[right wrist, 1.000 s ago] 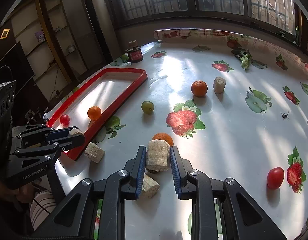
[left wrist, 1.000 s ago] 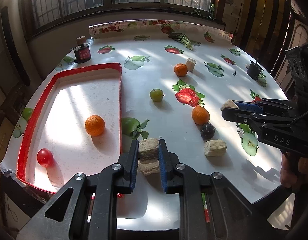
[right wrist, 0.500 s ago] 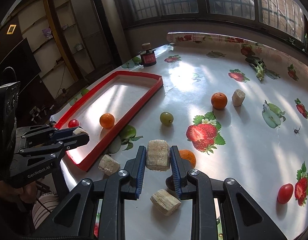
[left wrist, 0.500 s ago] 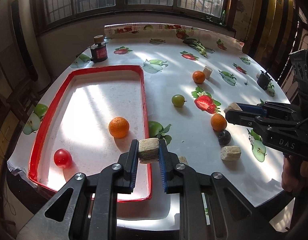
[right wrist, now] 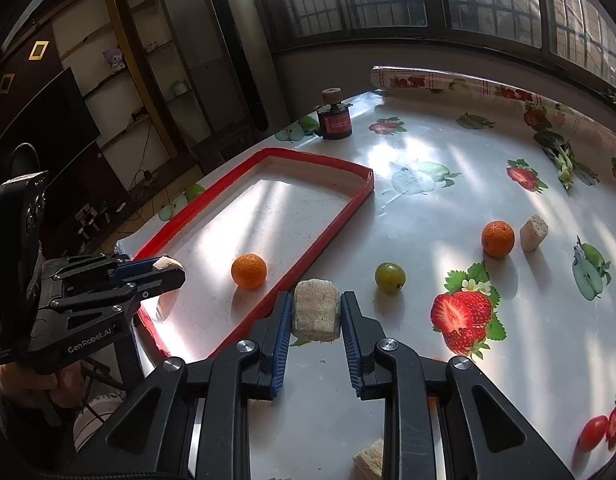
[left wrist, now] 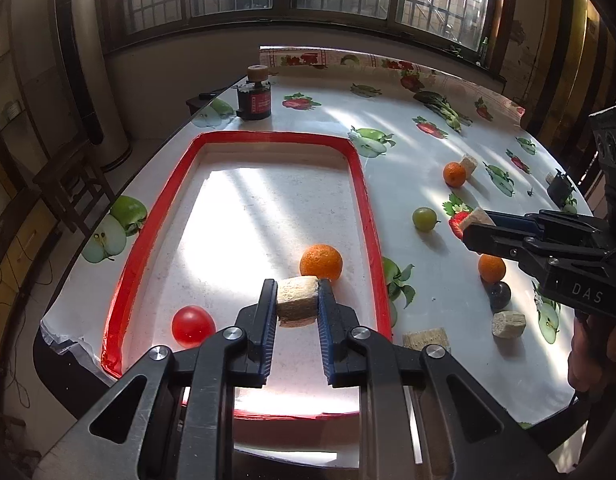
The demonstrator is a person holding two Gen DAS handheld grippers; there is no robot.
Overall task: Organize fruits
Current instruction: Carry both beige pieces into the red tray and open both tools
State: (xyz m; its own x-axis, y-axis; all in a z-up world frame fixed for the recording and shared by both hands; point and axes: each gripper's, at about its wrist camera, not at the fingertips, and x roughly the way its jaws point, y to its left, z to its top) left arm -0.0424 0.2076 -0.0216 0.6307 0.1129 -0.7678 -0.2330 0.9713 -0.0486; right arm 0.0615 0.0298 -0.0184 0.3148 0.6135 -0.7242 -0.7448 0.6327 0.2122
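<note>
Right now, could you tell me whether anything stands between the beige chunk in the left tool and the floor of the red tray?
Nothing visible does. The left tool holds its beige chunk over the red tray. The orange lies just beyond it and the red fruit off to its left, with bare tray floor between them.

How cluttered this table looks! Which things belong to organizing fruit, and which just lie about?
Job: red tray, tray orange, red tomato, green grape, far orange, near orange, dark plum, beige chunks in left tool and right tool.
Lying about: corked jar, small black object.
</note>
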